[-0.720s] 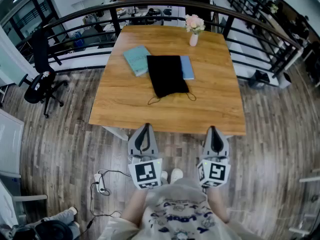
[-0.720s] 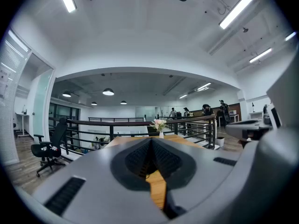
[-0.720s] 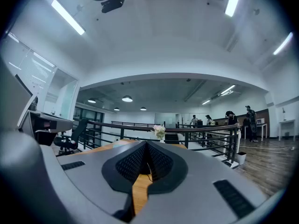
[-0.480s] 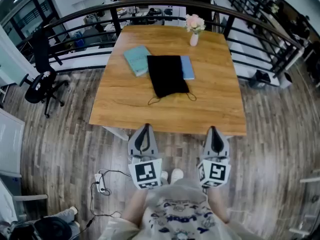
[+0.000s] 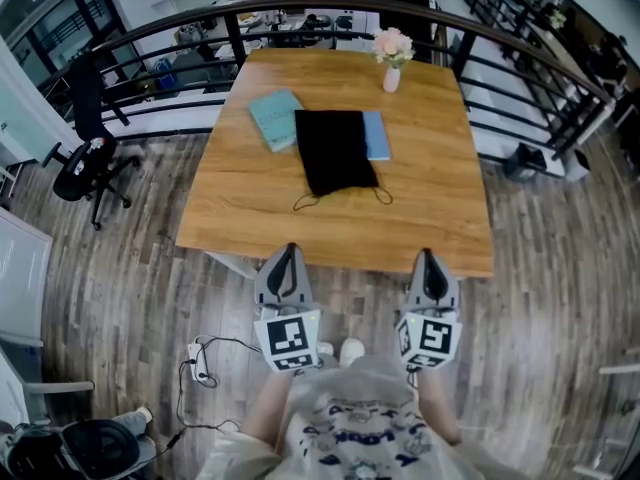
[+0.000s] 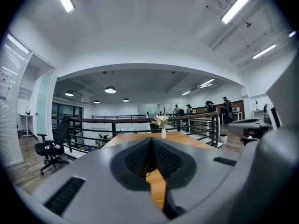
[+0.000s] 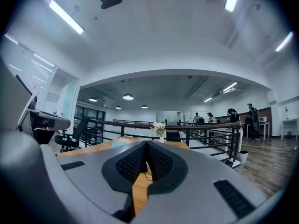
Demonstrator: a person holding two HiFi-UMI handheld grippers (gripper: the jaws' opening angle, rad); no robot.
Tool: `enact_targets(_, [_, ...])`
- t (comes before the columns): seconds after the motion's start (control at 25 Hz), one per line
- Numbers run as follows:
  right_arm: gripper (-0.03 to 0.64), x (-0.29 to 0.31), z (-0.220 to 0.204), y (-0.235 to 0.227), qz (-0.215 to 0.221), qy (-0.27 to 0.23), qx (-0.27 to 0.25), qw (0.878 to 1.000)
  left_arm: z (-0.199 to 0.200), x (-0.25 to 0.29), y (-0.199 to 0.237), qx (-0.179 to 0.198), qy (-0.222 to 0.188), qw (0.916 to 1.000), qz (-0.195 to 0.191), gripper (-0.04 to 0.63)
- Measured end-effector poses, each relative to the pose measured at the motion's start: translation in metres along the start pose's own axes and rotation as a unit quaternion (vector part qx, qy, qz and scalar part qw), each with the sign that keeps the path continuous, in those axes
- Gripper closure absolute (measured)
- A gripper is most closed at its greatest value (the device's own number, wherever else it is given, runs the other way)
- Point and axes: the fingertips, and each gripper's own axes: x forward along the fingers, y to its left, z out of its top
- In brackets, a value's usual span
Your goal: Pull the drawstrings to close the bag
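Room: we look down on an open mezzanine with a grey wood-plank floor [image 5: 110, 268], a dark curved railing [image 5: 180, 28] past the far side of the table, and long ceiling lights showing in both gripper views.
Table: a square wooden table [image 5: 430, 208] stands right in front of us, its near edge just ahead of both grippers.
Office chair: a black office chair [image 5: 85, 148] stands off to the left of the table, well apart from it.
Bag: the black drawstring bag [image 5: 335, 150] lies flat at the middle of the table with its mouth towards us. It is ahead of the grippers and between their lines, well apart from both.
Books: a teal book [image 5: 272, 118] lies just left of the bag. A blue book [image 5: 376, 134] shows at the bag's right edge, partly under it.
Grippers: we hold the left gripper [image 5: 289, 253] and the right gripper [image 5: 428, 258] side by side over the floor, off the near edge. Each has its jaws pressed together, with nothing between them and touching nothing.
Vase: a small vase [image 5: 392, 56] of pale flowers stands near the far right corner.
Drawstrings: the drawstrings [image 5: 308, 203] trail loose on the wood from the two near corners of the bag.
Power strip: a white power strip [image 5: 198, 363] with its cable lies on the floor at our left.
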Motion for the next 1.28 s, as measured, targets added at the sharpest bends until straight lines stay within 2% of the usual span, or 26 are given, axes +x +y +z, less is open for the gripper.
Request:
enact_targets(0.16, [0.615,0.008,-0.009,-0.012,0.009,-0.005,-0.018,1.0,-0.009,0.004,0.0,0.0,0.008,0.9999,0.012,0.597])
enact_targets(0.4, [0.615,0.023,-0.023,-0.017,0.025,0.015,-0.02,0.999,-0.018,0.016,0.001,0.018,0.027,0.999,0.032,0.597])
enact_targets(0.64, [0.615,0.05,-0.037,-0.012,0.039,0.054,-0.007,0.998,-0.033,0.043,0.002,0.031,0.053,0.9974,0.037,0.597])
enact_targets(0.88, [0.615,0.095,-0.054,-0.012,0.039,0.068,-0.019,0.997,-0.054,0.085,0.017,0.03,0.083,0.9954,0.036,0.597])
enact_targets(1.04, [0.615,0.129,-0.065,-0.015,0.037,0.093,-0.015,0.995,-0.069,0.121,0.022,0.025,0.109,0.9934,0.023,0.597])
enact_targets(1.28, [0.615,0.174,-0.08,-0.012,0.033,0.131,-0.017,0.991,-0.091,0.168,0.025,0.06,0.148,0.987,-0.016,0.597])
